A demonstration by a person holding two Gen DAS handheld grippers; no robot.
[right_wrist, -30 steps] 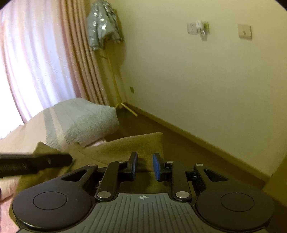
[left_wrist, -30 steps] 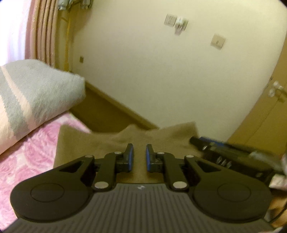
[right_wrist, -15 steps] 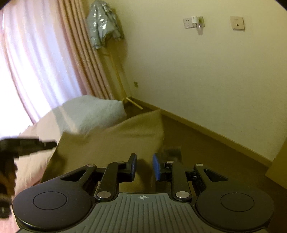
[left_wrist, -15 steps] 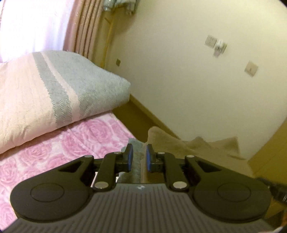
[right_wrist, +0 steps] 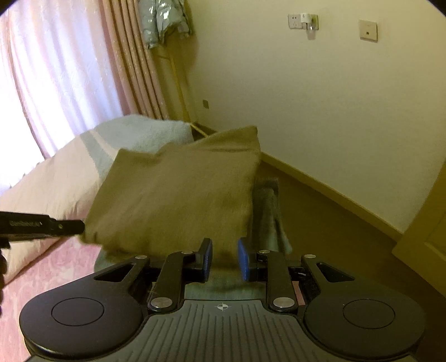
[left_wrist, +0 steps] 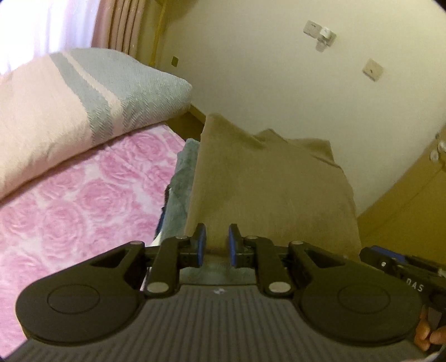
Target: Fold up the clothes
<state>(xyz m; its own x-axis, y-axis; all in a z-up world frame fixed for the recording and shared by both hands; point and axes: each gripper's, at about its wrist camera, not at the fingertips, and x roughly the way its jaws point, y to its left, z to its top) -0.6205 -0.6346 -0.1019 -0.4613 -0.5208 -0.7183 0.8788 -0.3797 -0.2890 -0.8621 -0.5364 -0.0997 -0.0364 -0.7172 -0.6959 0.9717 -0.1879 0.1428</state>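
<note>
A folded tan garment point(left_wrist: 267, 189) hangs flat between both grippers, above a grey-blue garment point(left_wrist: 178, 195) that lies on the bed's edge. My left gripper point(left_wrist: 217, 245) has the tan garment's near edge between its blue pads; its jaws are opening while the cloth still fills the gap. In the right wrist view, the tan garment point(right_wrist: 178, 195) is held at its other near corner by my right gripper point(right_wrist: 224, 259), whose pads are closed on it. The left gripper's tip point(right_wrist: 80, 226) meets the cloth's left corner there. The grey-blue garment point(right_wrist: 267, 211) shows under the right side.
The bed's pink rose cover point(left_wrist: 83, 208) spreads to the left, with a folded pink-and-grey quilt point(left_wrist: 69, 105) behind it. Curtains point(right_wrist: 83, 69) and a jacket on a stand point(right_wrist: 161, 22) are at the back. Brown floor point(right_wrist: 348, 236) and a cream wall lie beyond the bed.
Both grippers have carried the tan garment up and across to above the grey-blue garment at the bed's edge. The left gripper's pads stand slightly wider apart.
</note>
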